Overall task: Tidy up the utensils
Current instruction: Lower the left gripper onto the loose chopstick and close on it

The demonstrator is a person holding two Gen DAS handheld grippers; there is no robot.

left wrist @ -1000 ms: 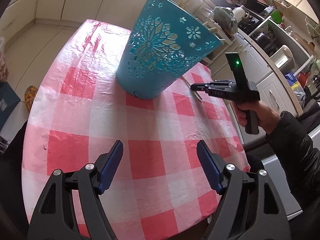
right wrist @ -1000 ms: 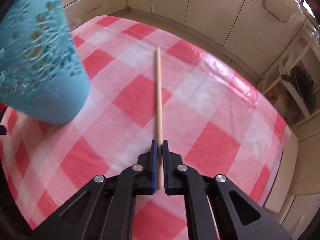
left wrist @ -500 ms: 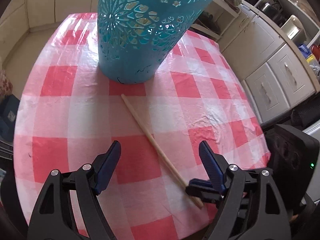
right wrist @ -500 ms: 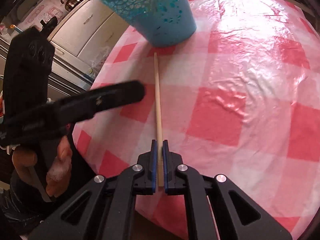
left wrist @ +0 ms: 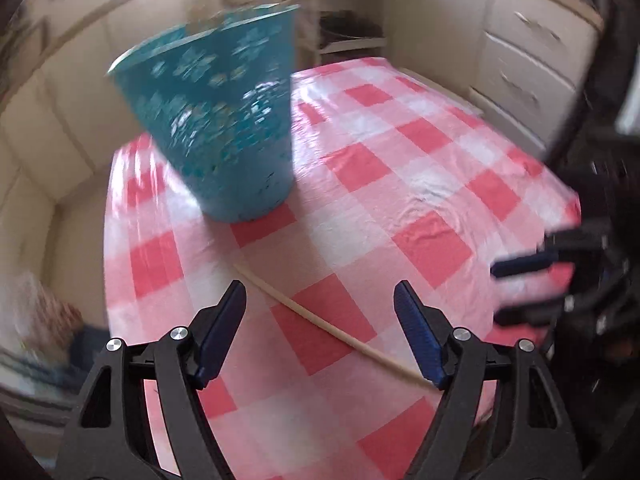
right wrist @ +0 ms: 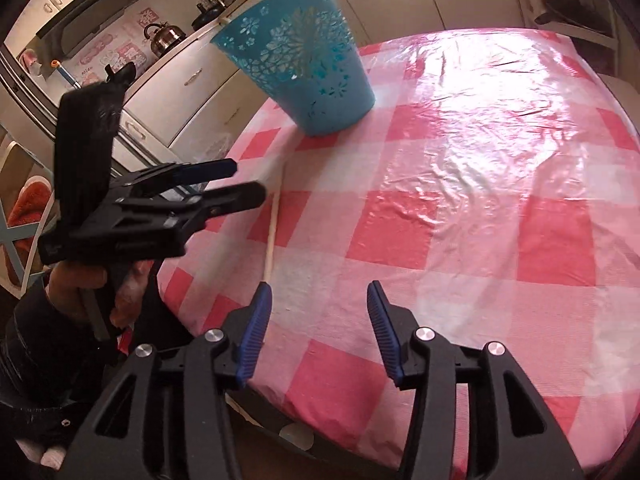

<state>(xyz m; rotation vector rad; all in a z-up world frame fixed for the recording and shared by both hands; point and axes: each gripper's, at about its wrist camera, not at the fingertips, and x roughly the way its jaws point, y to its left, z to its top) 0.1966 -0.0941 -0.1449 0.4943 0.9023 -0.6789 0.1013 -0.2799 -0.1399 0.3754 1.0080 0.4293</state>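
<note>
While both pairs of jaws gape empty, the wooden chopstick [left wrist: 320,318] lies on the checked worktop [left wrist: 420,168], crossing between the left gripper [left wrist: 320,334] jaws and just outside the right gripper [right wrist: 316,322], its far tip toward the teal basket [right wrist: 298,54].

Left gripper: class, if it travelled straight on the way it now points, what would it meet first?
Probably the wooden stick, lying on the tablecloth between the open left gripper fingers; the teal basket stands beyond. Depth is unclear.

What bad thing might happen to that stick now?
The stick lies loose on the tablecloth close to the table's edge; both the left gripper and right gripper are open, so a bump might roll it off. The bucket is tall and narrow-based, so a knock may tip it.
</note>
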